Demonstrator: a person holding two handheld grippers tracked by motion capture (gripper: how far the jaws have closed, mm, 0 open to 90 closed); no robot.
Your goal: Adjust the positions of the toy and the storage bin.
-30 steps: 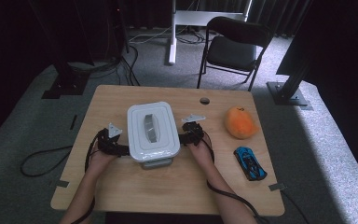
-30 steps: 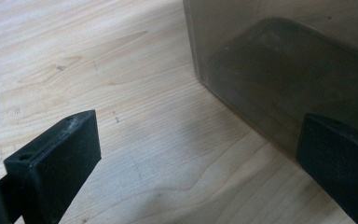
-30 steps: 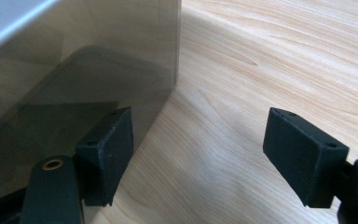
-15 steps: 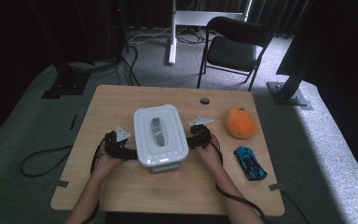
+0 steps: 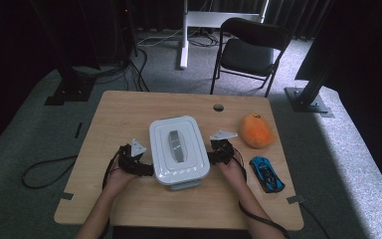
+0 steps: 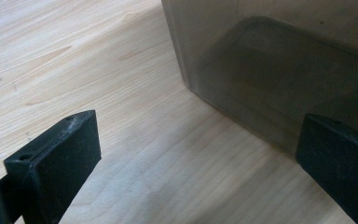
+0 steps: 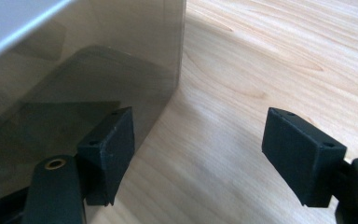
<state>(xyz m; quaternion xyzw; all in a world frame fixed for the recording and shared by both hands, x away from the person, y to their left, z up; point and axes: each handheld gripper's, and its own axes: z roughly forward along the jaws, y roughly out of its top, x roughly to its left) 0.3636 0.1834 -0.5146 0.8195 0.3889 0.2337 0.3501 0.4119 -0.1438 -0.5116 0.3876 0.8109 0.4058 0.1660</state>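
White-lidded box pinned between 2 open grippers

White plastic marks the landmark: the lidded storage box (image 5: 178,151) sits near the middle of the wooden table (image 5: 129,107), its long axis running away from the person and tilted slightly, with the lid's recessed handle (image 5: 175,146) lying along that same axis. A latch tab juts from the box's near end.

Everything turns on how the 2 tools flank this box. The left gripper (image 5: 140,167) is at the box's left long side, near its close corner; the right gripper (image 5: 215,157) is at the box's right long side, about level with the box's middle. So the box lies inward from both, and neither hand is clearly nearer: each is right against its own wall.

In the left gripper view, the jaws stand wide apart with bare table between them, and the box's translucent grey wall (image 6: 279,70) reaches toward the right-hand jaw; I cannot tell whether it touches. In the right gripper view, the jaws are likewise spread wide, clamping nothing, and the left-hand jaw sits at the box's wall (image 7: 74,79) by its corner. Neither tool has hold of anything.

My reading is that the box is being pushed or steered from both sides, so an even squeeze matters, or it will twist further.

Beyond the box's right side, well apart, lie an orange plush (image 5: 256,130) and a blue toy car (image 5: 267,173).
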